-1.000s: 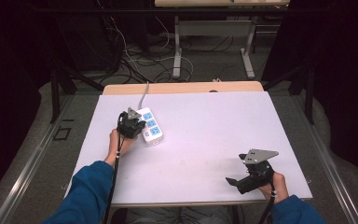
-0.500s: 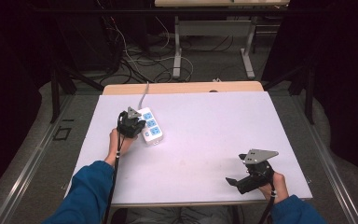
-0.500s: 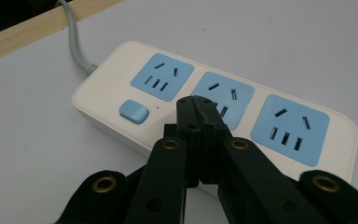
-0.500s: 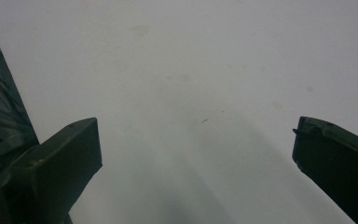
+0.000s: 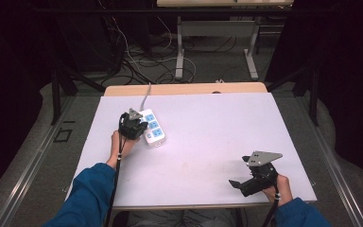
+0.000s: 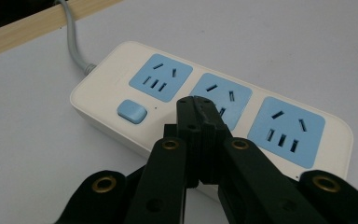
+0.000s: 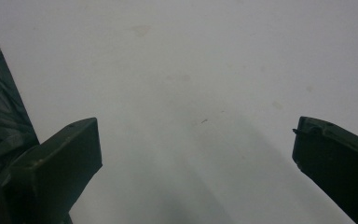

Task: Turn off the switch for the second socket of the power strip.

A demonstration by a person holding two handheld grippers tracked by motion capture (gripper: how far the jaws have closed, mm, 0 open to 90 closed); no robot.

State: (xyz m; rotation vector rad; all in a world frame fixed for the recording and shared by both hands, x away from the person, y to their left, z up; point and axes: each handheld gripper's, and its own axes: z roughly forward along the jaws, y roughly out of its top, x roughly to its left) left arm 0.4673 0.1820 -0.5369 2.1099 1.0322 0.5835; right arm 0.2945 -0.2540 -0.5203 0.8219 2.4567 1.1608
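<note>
The power strip [image 5: 152, 127] lies on the left half of the white counter [image 5: 217, 142], its grey cord [image 6: 74, 44] running off the far edge. It has 3 blue sockets and 1 blue switch [image 6: 132, 112] at the cord end. The left tongs [image 6: 196, 105] are pressed together with nothing between them, tips poised over the strip's top face between the 1st socket and the middle socket [image 6: 221, 95], just beside the switch; whether they touch the plastic is not clear. The right tongs [image 5: 246, 183] rest well apart from the strip near the counter's front right, spread wide over bare surface.

The step in hand looks like pressing the switch with closed tips. The next move likely calls for a small shift toward the switch, then a straight, firm push down without sliding the strip.
</note>
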